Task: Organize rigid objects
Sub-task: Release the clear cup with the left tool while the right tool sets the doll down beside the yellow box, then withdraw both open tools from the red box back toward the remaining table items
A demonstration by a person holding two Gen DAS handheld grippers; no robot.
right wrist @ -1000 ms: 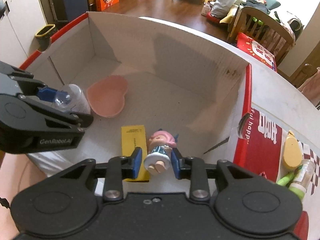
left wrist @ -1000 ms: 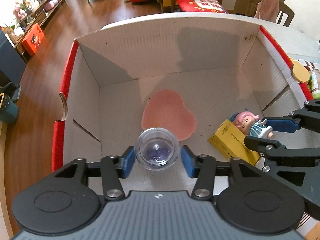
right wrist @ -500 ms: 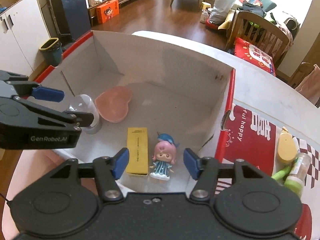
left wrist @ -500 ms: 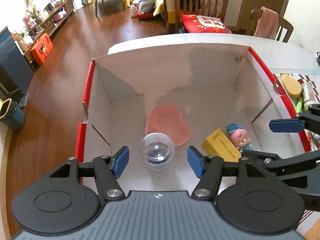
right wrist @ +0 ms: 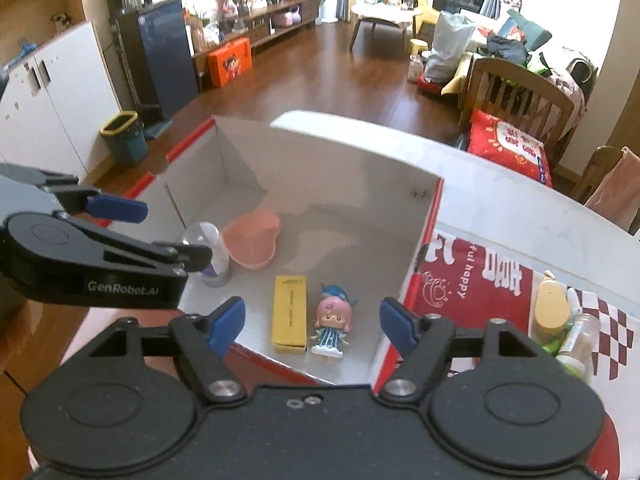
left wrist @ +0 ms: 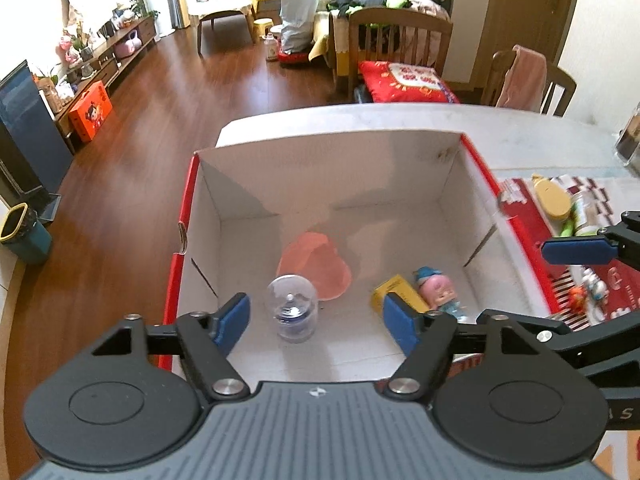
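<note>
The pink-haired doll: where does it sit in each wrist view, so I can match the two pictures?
Left wrist: pink-haired doll lower right of centre, inside the cardboard box.
Right wrist: doll at bottom centre, near the box's front edge.
Shared landmark: the yellow box lies directly to its left in both.

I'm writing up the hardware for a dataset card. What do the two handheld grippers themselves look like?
Both look alike: the left gripper and right gripper have black linkage arms with silver pivot bolts, round black discs on either side, and blue pads on the fingertips. The left body is ribbed grey, the right black. In the right wrist view the left gripper's side reads "GenRobot.AI" in white. No cables or sleeves show.
</note>
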